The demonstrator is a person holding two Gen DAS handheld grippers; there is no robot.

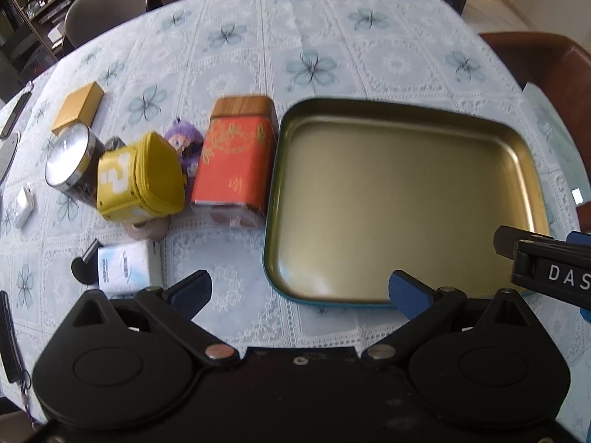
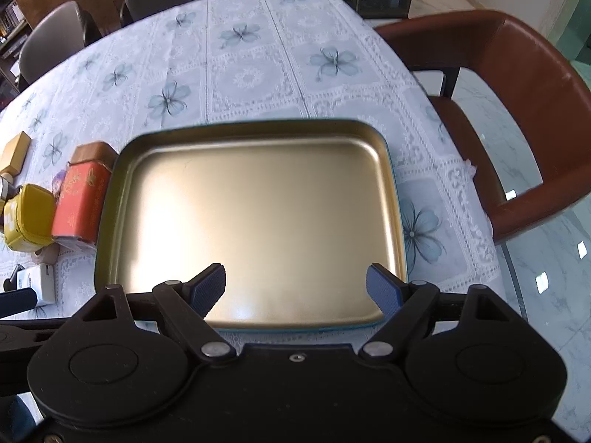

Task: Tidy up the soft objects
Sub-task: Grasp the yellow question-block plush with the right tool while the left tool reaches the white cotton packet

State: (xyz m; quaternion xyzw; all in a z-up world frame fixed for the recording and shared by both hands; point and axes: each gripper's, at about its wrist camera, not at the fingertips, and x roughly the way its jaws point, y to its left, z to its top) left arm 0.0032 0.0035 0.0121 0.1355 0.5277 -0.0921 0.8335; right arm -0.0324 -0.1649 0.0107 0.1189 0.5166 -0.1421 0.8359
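An empty gold tin tray with a blue outer rim lies on the table; it also shows in the right wrist view. Left of it stand a yellow question-mark pouch, a purple plush toy partly hidden behind it, and a beige soft thing under the pouch. My left gripper is open and empty, above the cloth at the tray's near left corner. My right gripper is open and empty over the tray's near edge; it also shows in the left wrist view.
A red tin with a wooden lid, a silver-topped can, a gold box, a white packet and a small white item crowd the left side. A brown chair stands at the right, grey chairs behind.
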